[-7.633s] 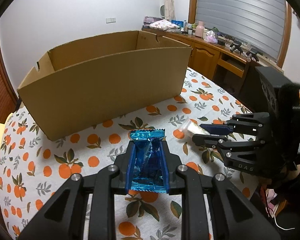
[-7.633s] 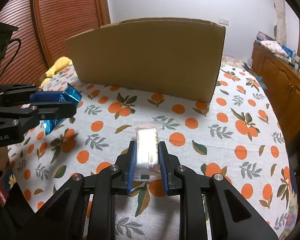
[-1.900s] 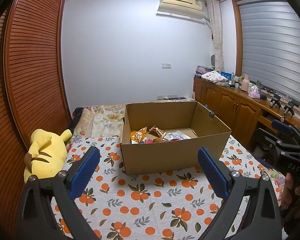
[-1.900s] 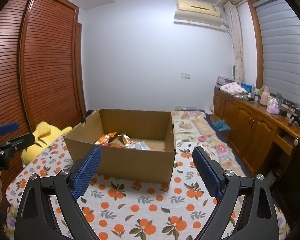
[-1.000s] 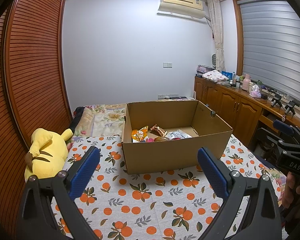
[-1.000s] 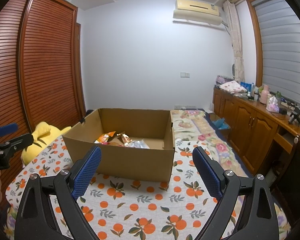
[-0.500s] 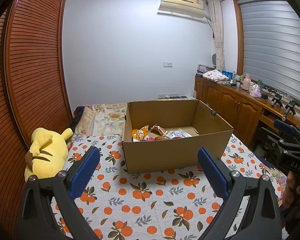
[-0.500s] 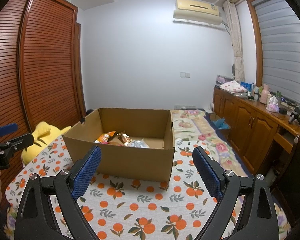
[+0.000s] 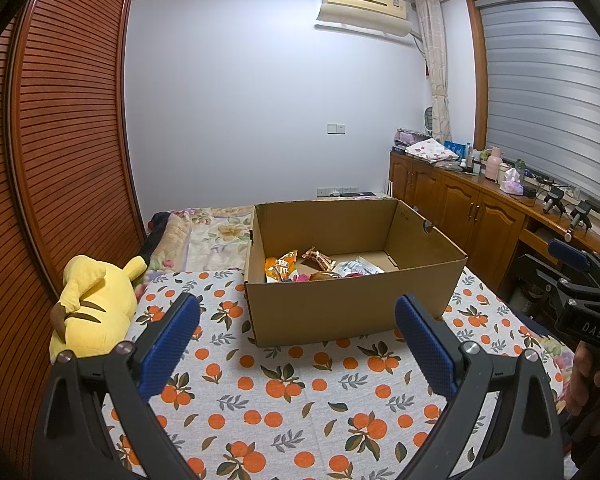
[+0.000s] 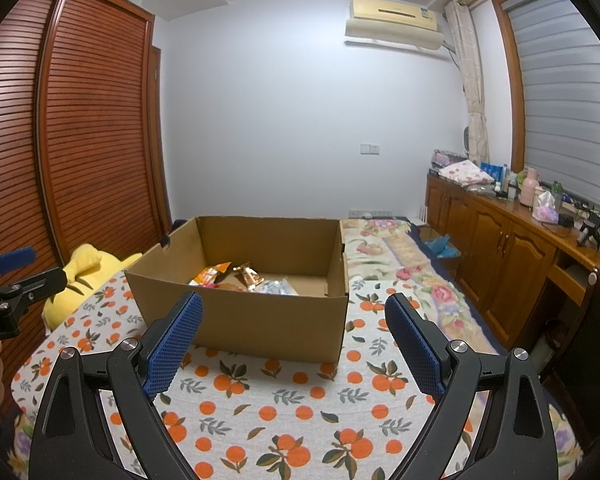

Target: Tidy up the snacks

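Crinkly bright snacks [image 9: 320,266] in cardboard box [image 9: 352,308]

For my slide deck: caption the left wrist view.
Open left gripper faces a cardboard box holding snack packets.

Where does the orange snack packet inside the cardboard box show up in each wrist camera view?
Left wrist view: orange snack packet lies left of centre, in the near-left part of the cardboard box.
Right wrist view: same packet, left of centre, low behind the near wall.
Shared landmark: yellow plush toy, left of the box.
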Demonstrator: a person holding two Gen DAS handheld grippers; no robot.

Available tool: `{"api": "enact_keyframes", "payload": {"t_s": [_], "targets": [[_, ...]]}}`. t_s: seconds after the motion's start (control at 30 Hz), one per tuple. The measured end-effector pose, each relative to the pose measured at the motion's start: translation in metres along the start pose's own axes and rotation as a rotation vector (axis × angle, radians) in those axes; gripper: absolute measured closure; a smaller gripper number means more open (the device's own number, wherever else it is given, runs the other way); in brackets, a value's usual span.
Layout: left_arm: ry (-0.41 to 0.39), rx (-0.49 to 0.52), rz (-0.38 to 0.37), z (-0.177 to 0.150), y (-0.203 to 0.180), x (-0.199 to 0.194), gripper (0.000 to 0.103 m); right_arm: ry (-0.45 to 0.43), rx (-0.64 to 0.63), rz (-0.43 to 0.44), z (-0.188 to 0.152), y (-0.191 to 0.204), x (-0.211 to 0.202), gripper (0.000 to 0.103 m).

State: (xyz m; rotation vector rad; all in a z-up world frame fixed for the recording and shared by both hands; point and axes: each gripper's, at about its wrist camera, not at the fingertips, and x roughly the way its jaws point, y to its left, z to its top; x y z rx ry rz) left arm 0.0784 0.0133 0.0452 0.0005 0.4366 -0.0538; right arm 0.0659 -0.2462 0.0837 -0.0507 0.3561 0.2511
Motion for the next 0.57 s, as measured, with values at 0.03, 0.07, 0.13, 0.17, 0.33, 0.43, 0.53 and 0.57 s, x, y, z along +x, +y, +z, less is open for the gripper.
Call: {"api": "enact_keyframes", "payload": {"t_s": [0.03,0.07,0.13,0.17,0.33,0.43,0.53,0.57], "targets": [[0.000,0.000,-0.001,0.0002,-0.0001,0.0000,0.004,0.000,0.000,0.000,-0.0001,0.0000,-0.0002,0.009],[0.000,0.000,-0.001,0.0003,-0.0001,0.0000,0.004,0.000,0.000,0.000,-0.0003,-0.0001,-0.0004,0.009],[0.000,0.000,0.000,-0.0004,0.0002,0.0001,0.004,0.000,0.001,0.000,-0.0002,-0.0001,-0.0002,0.009],[0.000,-0.001,0.000,-0.0005,0.0003,0.0001,0.004,0.000,0.001,0.000,0.0000,-0.0001,0.0000,0.009],[0.000,0.001,0.001,-0.0011,0.0005,-0.0001,0.004,0.000,0.001,0.000,0.0000,-0.0002,-0.0001,0.009],[0.000,-0.001,-0.002,-0.0007,0.0004,0.0002,0.004,0.001,0.002,0.000,-0.0001,-0.0004,-0.0002,0.009],[0.000,0.000,0.000,-0.0006,0.0005,0.0004,0.004,0.001,0.000,0.000,-0.0003,-0.0002,-0.0006,0.009],[0.001,-0.001,0.001,-0.0006,0.0005,0.0004,0.004,0.000,0.001,0.000,0.0001,-0.0004,-0.0001,0.009]]}}
